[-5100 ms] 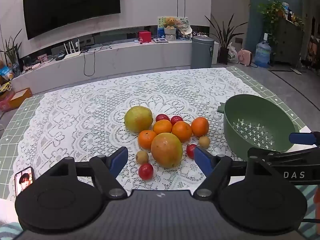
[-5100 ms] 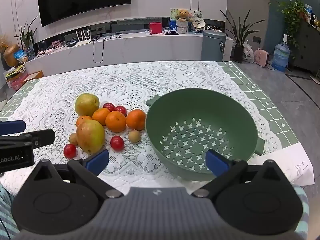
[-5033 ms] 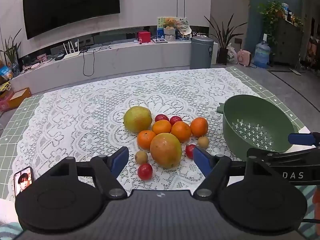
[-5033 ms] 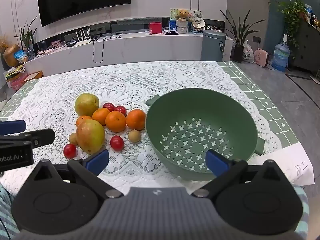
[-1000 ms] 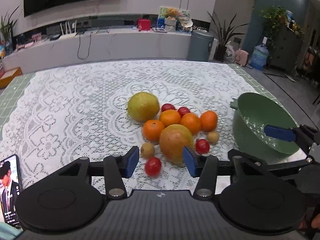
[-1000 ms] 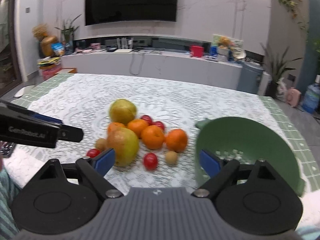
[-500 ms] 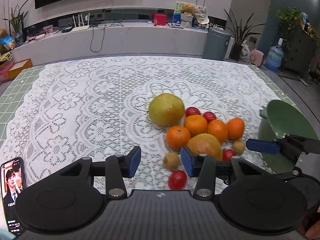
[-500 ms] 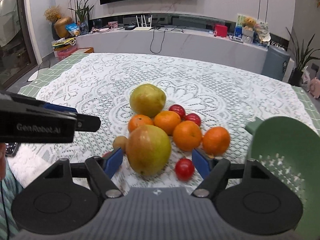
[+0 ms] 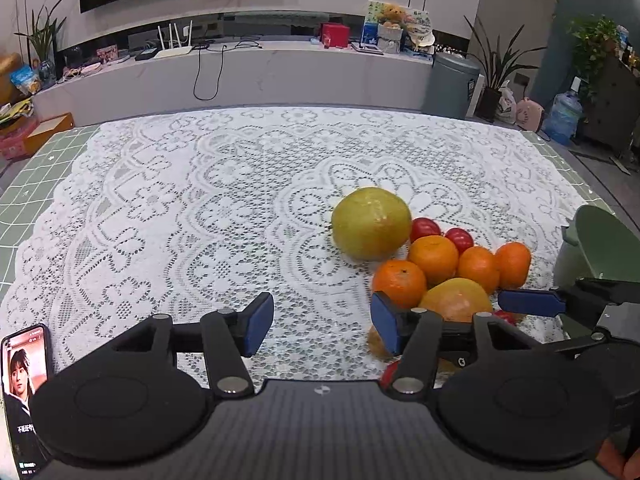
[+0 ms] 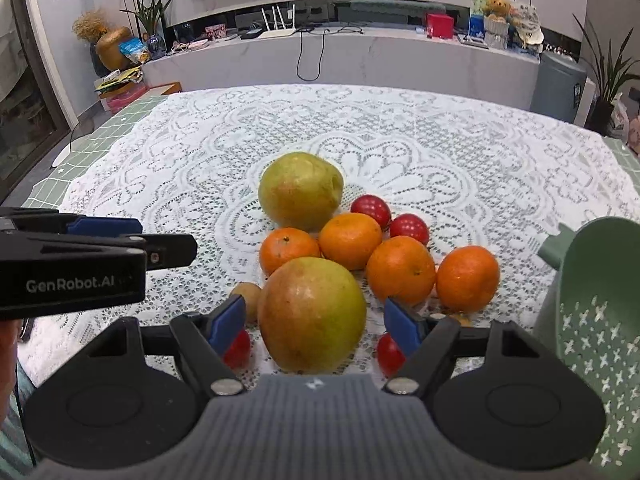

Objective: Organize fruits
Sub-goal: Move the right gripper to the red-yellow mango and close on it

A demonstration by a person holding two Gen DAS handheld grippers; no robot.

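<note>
A pile of fruit lies on the lace cloth. A reddish-green mango (image 10: pixel 312 314) sits nearest, between the open fingers of my right gripper (image 10: pixel 316 320); the pads are beside it, not pressing. Behind it are several oranges (image 10: pixel 400 270), a yellow-green fruit (image 10: pixel 300 196) and small red tomatoes (image 10: pixel 370 208). A green colander (image 10: pixel 592 320) stands at the right. My left gripper (image 9: pixel 320 328) is open and empty over bare cloth, left of the pile; its right finger (image 9: pixel 384 326) is near an orange (image 9: pixel 400 282). The yellow-green fruit (image 9: pixel 370 222) also shows there.
A phone (image 9: pixel 24 380) lies at the table's near left edge. The lace cloth (image 9: pixel 200 220) stretches left and back of the fruit. The colander's rim (image 9: pixel 604 244) shows at the right. A low cabinet (image 9: pixel 240 72) and bin (image 9: pixel 452 84) stand beyond the table.
My right gripper has moved left from the colander to the fruit pile and narrowed around the mango. My left gripper has swung left, so the fruit now lies to its right.
</note>
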